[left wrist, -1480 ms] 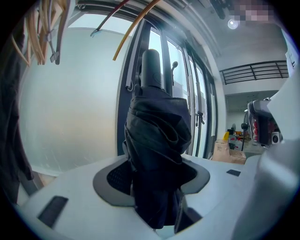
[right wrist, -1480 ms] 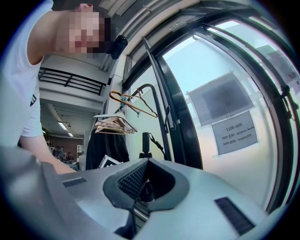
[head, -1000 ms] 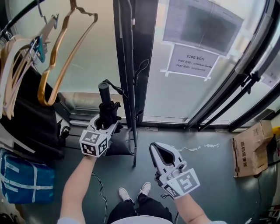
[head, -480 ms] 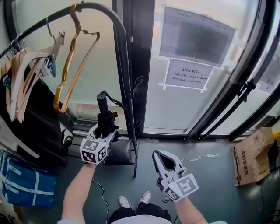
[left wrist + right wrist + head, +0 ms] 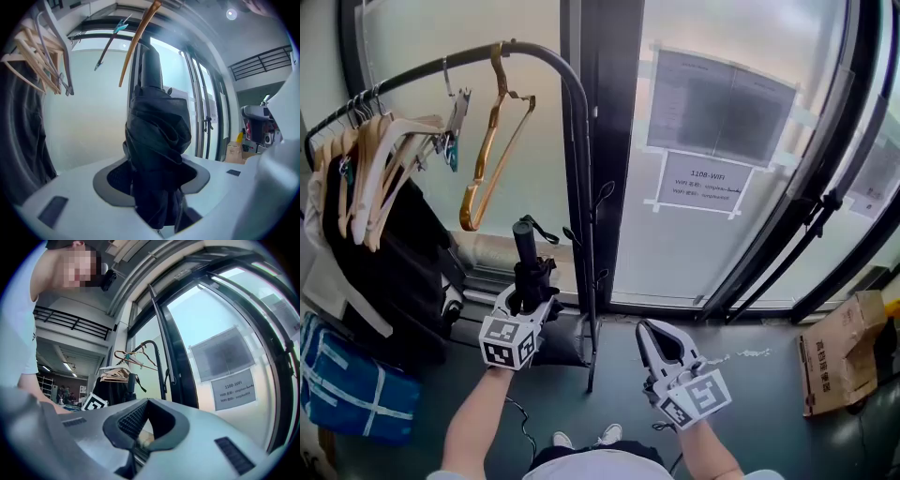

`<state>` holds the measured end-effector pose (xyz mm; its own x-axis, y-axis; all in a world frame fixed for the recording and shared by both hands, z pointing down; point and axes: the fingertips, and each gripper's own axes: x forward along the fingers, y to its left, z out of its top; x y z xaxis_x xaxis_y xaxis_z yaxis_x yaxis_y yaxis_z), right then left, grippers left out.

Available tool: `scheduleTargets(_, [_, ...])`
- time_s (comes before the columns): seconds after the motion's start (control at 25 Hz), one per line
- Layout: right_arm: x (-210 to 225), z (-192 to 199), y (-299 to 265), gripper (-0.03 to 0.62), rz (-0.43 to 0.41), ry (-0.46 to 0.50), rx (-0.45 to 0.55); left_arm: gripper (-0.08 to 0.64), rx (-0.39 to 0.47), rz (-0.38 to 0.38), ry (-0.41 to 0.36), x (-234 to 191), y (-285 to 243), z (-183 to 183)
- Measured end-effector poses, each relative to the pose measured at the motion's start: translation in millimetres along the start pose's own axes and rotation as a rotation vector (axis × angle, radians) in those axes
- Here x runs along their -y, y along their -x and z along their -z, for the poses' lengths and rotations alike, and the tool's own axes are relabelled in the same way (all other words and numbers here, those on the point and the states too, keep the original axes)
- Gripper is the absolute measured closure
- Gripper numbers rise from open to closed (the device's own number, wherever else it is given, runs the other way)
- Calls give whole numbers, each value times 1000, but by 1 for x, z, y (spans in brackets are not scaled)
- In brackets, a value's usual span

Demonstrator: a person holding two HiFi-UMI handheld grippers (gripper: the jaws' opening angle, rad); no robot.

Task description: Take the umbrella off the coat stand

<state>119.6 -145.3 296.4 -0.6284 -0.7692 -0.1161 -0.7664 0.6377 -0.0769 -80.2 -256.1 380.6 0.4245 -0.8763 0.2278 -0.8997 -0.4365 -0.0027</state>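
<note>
Umbrella (image 5: 523,246) clamped upright between left gripper (image 5: 528,298) jaws.

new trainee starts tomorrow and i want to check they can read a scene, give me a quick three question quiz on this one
1. True or false: the right gripper is shut on the folded black umbrella.
2. Multiple choice: the umbrella's handle points A) up, B) down, C) sideways.
3. Short answer: what brown thing sits at the head view's right edge?

Key
1. False. The left gripper grips the umbrella, and the right gripper's jaws are together with nothing between them.
2. A
3. A cardboard box.
</note>
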Motion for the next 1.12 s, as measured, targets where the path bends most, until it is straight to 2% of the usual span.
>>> scheduleTargets(0.4, [-9,-18,12,575,20,33,12,318,68,-57,67,-7,74,-17])
scheduleTargets(0.6, [-8,-15,14,575,29,51,-9,318,87,-97,24,-13,113,-19])
scheduleTargets(0.72, [-4,-15,20,575,55,50,-9,318,95,-115,25,-12,136,-12])
scheduleTargets(0.88, [3,-21,31,575,104,65,2,318,94,-146,78,-12,165,7])
scheduleTargets(1.12, [16,-25,54,575,177,117,-20,318,110,-237,114,-35,209,15])
